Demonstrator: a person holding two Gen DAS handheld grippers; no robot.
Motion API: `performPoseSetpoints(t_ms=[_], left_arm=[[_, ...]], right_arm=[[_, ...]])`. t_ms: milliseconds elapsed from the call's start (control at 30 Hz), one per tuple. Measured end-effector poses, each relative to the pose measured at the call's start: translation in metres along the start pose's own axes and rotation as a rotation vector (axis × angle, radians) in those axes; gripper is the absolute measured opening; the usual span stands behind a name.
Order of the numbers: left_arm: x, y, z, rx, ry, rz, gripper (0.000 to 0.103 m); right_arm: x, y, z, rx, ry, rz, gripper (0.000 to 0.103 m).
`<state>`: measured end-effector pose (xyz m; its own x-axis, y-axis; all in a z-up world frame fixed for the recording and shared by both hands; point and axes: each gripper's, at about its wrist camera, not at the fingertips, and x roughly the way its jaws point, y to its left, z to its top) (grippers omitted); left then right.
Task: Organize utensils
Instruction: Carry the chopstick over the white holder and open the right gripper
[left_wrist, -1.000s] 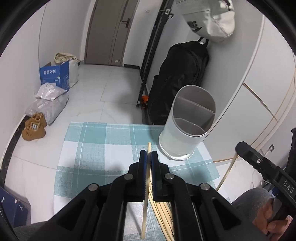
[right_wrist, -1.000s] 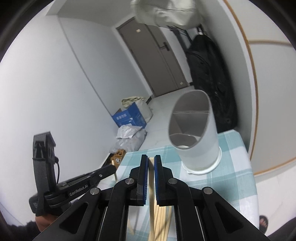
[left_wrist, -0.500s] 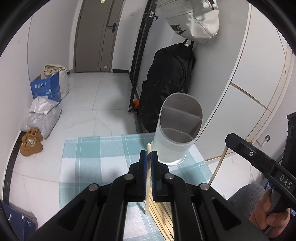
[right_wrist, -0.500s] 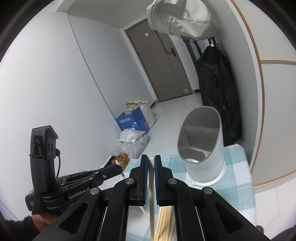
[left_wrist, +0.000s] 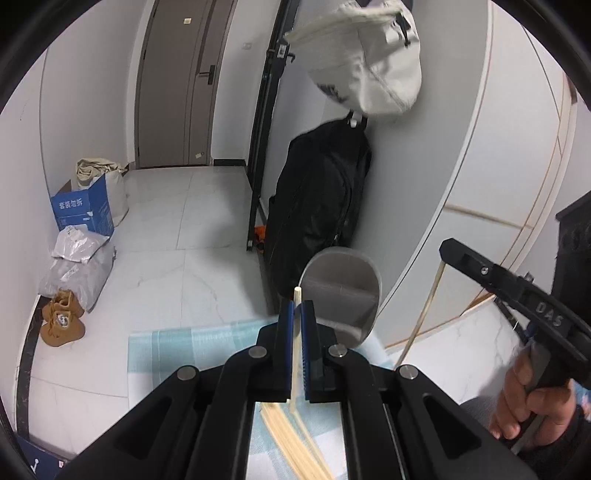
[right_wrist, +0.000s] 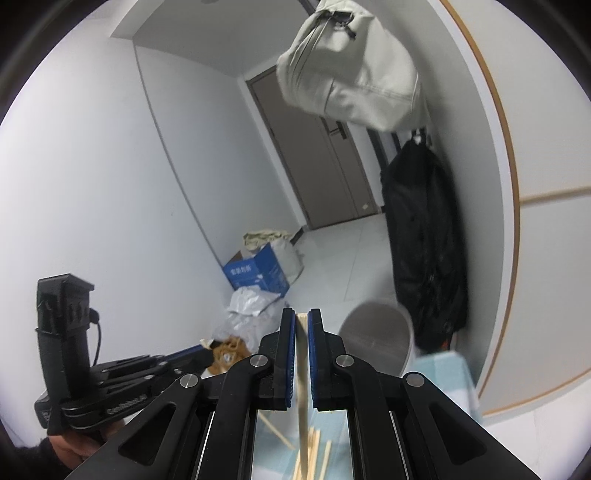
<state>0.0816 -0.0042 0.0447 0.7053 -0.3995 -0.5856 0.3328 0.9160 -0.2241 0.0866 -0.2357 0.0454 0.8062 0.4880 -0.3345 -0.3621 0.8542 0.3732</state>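
both claws clenched, left claw (left_wrist: 297, 314) and right claw (right_wrist: 302, 325) each pinching one chopstick (left_wrist: 295, 354); next, tip them into the divided holder (left_wrist: 341, 291)

Open air above the utensil holder (left_wrist: 341, 291), black bag (left_wrist: 319, 206) and wall close behind, loose chopsticks (left_wrist: 295, 443) on cloth below

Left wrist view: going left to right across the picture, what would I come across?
Brown shoes → blue box → left claw, shut on a chopstick → grey utensil holder → right claw's chopstick → person's hand on the right claw's handle.
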Motion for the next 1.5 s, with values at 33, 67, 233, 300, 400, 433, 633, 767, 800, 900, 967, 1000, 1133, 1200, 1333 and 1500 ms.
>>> performPoseSetpoints(t_ms=[33, 67, 233, 300, 400, 433, 633, 767, 800, 900, 967, 1000, 1133, 1200, 1333, 1500], left_arm=[[-0.001, 0.000, 0.008, -0.009, -0.002, -0.007, 0.000], [-0.001, -0.001, 0.015, -0.013, -0.003, -0.013, 0.000], [-0.002, -0.008, 0.055, 0.001, -0.029, -0.050, 0.000], [0.000, -0.012, 0.069, 0.013, -0.039, -0.058, 0.000], [0.006, -0.020, 0.088, 0.035, -0.052, -0.072, 0.000], [0.009, -0.023, 0.093, 0.043, -0.057, -0.074, 0.000], [0.036, -0.027, 0.111, 0.071, -0.076, -0.090, 0.000], [0.053, -0.025, 0.108, 0.085, -0.048, -0.112, 0.000], [0.057, -0.024, 0.106, 0.094, -0.041, -0.108, 0.000], [0.066, -0.024, 0.101, 0.111, -0.018, -0.117, 0.000], [0.072, -0.025, 0.099, 0.125, 0.005, -0.117, 0.000], [0.075, -0.025, 0.098, 0.123, 0.013, -0.126, 0.000], [0.086, -0.016, 0.094, 0.107, 0.055, -0.146, 0.000], [0.088, -0.012, 0.090, 0.099, 0.074, -0.151, 0.000], [0.093, -0.008, 0.086, 0.079, 0.116, -0.170, 0.000], [0.088, -0.006, 0.082, 0.078, 0.139, -0.172, 0.020]], right_arm=[[0.000, -0.001, 0.006, 0.002, -0.004, -0.003, 0.006], [0.001, -0.003, 0.014, 0.005, -0.007, -0.006, 0.006], [0.006, -0.009, 0.049, -0.002, -0.030, -0.030, 0.006], [0.010, -0.012, 0.064, -0.006, -0.044, -0.039, 0.006], [0.018, -0.016, 0.084, -0.030, -0.070, -0.064, 0.006], [0.019, -0.018, 0.088, -0.037, -0.077, -0.072, 0.006], [0.043, -0.033, 0.108, -0.070, -0.096, -0.121, 0.006], [0.054, -0.036, 0.107, -0.120, -0.110, -0.146, 0.006], [0.057, -0.036, 0.105, -0.141, -0.111, -0.156, 0.006], [0.063, -0.039, 0.097, -0.172, -0.109, -0.155, 0.006], [0.066, -0.040, 0.089, -0.184, -0.112, -0.151, 0.006], [0.068, -0.042, 0.083, -0.187, -0.109, -0.158, 0.006], [0.078, -0.051, 0.070, -0.162, -0.075, -0.137, 0.006], [0.083, -0.057, 0.065, -0.138, -0.053, -0.123, 0.006], [0.089, -0.069, 0.059, -0.060, -0.012, -0.091, 0.009], [0.087, -0.085, 0.055, 0.081, 0.037, 0.040, 0.016]])
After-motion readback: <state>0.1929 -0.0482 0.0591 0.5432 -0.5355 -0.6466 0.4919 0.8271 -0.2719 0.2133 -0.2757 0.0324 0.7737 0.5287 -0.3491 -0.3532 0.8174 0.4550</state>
